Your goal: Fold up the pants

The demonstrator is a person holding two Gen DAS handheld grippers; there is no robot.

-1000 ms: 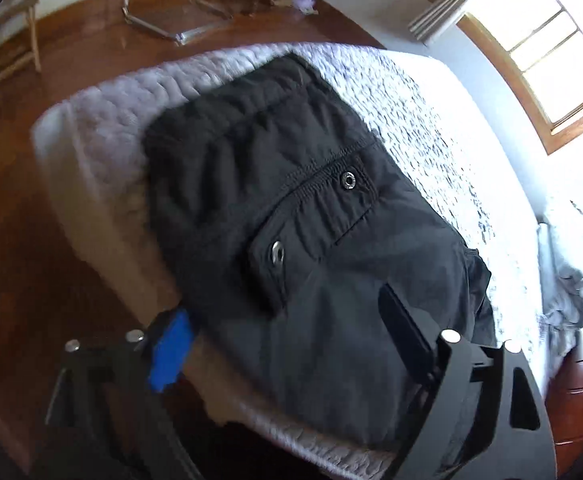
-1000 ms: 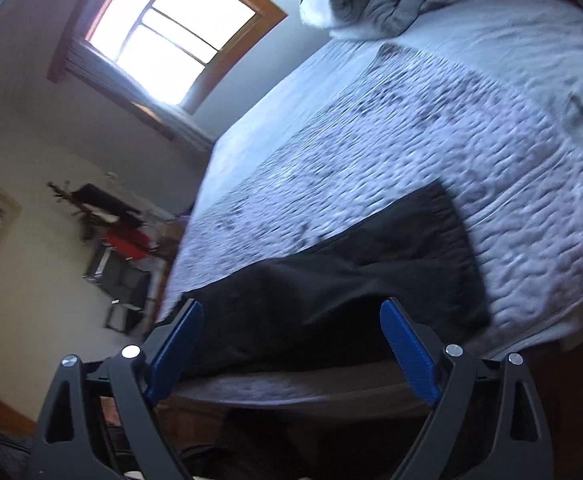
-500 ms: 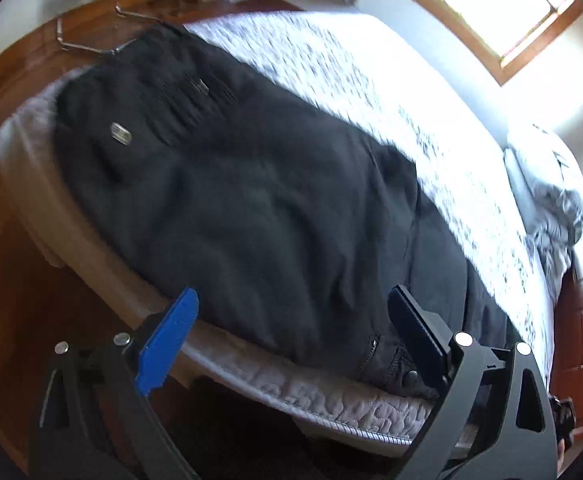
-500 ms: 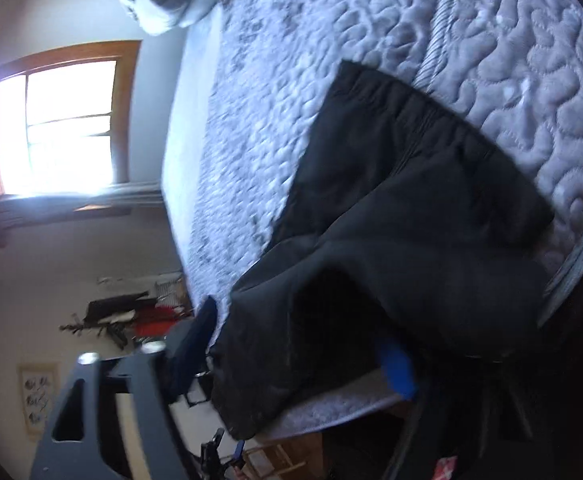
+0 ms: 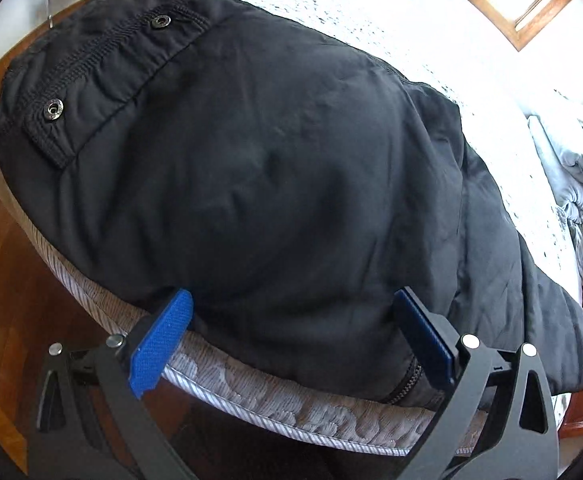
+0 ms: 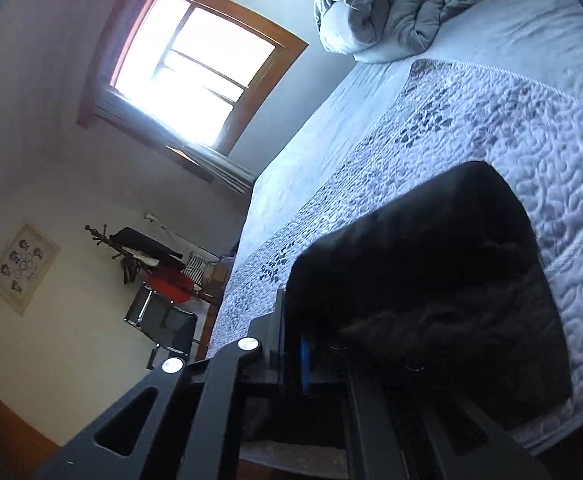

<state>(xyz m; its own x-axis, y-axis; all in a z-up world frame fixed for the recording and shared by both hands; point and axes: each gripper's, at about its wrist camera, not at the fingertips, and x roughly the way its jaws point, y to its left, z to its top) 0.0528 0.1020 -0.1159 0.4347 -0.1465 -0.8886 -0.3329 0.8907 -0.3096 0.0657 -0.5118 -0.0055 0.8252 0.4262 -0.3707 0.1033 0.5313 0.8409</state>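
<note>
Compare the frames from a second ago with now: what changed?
The right hand-held gripper went from wide open to shut on the black fabric pants. The left hand-held gripper moved along them, jaws still opening, nothing gripped. The pants stay on the quilted mattress.

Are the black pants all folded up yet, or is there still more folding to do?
Not finished. The black pants lie spread on the bed, no neat fold showing. In hand: the right hand-held gripper is shut on the pants' edge near the bed's side, and the left hand-held gripper is opening, fabric between its pads but not pinched. Left: grip with the left, then fold the pants over.
</note>
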